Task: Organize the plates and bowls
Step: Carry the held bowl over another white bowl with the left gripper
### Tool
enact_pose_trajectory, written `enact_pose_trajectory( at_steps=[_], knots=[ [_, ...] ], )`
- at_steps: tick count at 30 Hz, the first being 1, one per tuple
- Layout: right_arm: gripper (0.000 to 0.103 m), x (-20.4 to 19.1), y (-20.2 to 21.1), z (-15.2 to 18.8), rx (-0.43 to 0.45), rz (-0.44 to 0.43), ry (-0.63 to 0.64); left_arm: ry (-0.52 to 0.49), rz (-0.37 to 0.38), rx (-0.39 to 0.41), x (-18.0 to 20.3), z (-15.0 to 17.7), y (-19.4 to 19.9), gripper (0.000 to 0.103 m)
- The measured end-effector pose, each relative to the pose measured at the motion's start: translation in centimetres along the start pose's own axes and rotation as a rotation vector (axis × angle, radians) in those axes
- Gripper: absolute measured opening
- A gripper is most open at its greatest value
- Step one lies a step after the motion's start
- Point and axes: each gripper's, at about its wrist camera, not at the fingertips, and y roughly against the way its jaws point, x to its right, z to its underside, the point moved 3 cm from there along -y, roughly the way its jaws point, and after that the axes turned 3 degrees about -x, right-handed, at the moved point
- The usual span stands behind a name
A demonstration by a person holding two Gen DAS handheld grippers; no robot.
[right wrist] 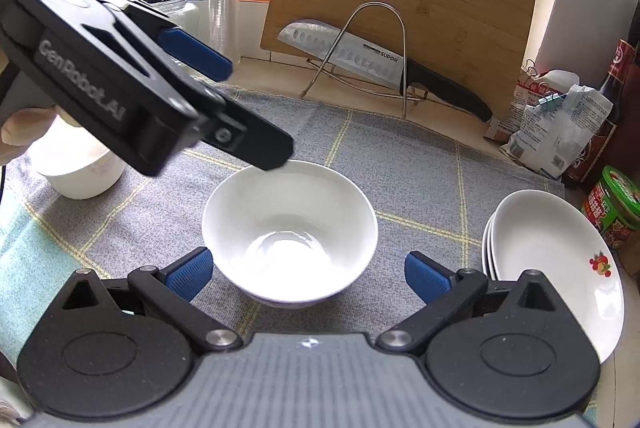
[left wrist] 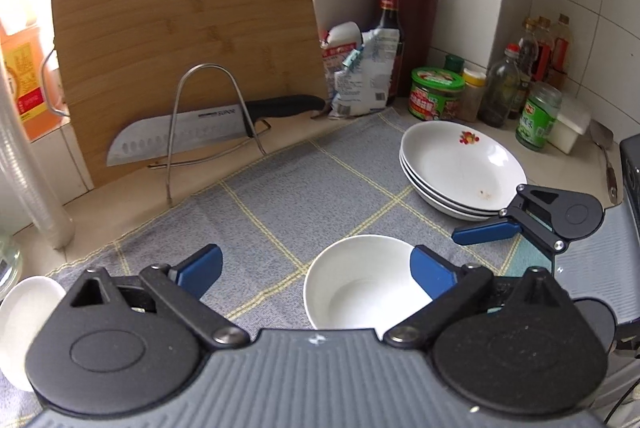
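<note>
A white bowl (left wrist: 362, 284) (right wrist: 290, 232) stands upright on the grey checked cloth (left wrist: 280, 204) (right wrist: 420, 168). My left gripper (left wrist: 316, 268) is open above the cloth, its right finger over the bowl's rim. My right gripper (right wrist: 308, 268) is open and empty, low at the bowl, a finger on each side of it, apart from it. A stack of three white plates (left wrist: 460, 168) (right wrist: 556, 260) with a fruit print sits to the right. A second white bowl (right wrist: 80, 168) (left wrist: 24, 320) stands at the left, partly hidden by the left gripper.
A bamboo cutting board (left wrist: 184, 48) leans at the back with a knife (left wrist: 192, 132) in a wire rack (left wrist: 208, 116). Bags, bottles and jars (left wrist: 436, 92) crowd the back right corner. A knife block (left wrist: 416, 8) stands by the wall. A plastic cup stack (left wrist: 28, 164) is at left.
</note>
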Motion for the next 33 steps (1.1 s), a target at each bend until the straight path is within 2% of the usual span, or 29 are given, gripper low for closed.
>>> enact_pose_trajectory(
  at_steps=[6, 8, 14, 17, 22, 30, 33],
  knots=[
    [0.103, 0.8, 0.6, 0.3, 0.013, -0.016, 0.006, 0.119, -0.088, 0.016, -0.3, 1.5, 1.7, 0.1],
    [0.103, 1.0, 0.8, 0.3, 0.022, -0.026, 0.021, 0.147, -0.14, 0.016, -0.4, 2.0, 2.1, 0.1],
    [0.103, 0.4, 1.0, -0.3, 0.057, -0.068, 0.102, 0.197, -0.243, -0.014, -0.6, 4.0, 3.8, 0.1],
    [0.103, -0.8, 0.9, -0.9, 0.064, -0.083, 0.126, 0.219, -0.271, -0.01, -1.3, 5.3, 4.8, 0.1],
    [0.103, -3.8, 1.0, -2.1, 0.084, -0.118, 0.13, 0.258, -0.265, -0.014, -3.9, 7.0, 6.2, 0.1],
    [0.103, -10.6, -0.4, -3.5, 0.043, -0.112, 0.151, 0.218, -0.241, -0.041, -9.5, 9.7, 8.7, 0.1],
    [0.103, -12.8, -1.3, -3.8, 0.018, -0.114, 0.146, 0.175, -0.215, -0.048, -11.0, 10.3, 9.1, 0.1]
  ],
)
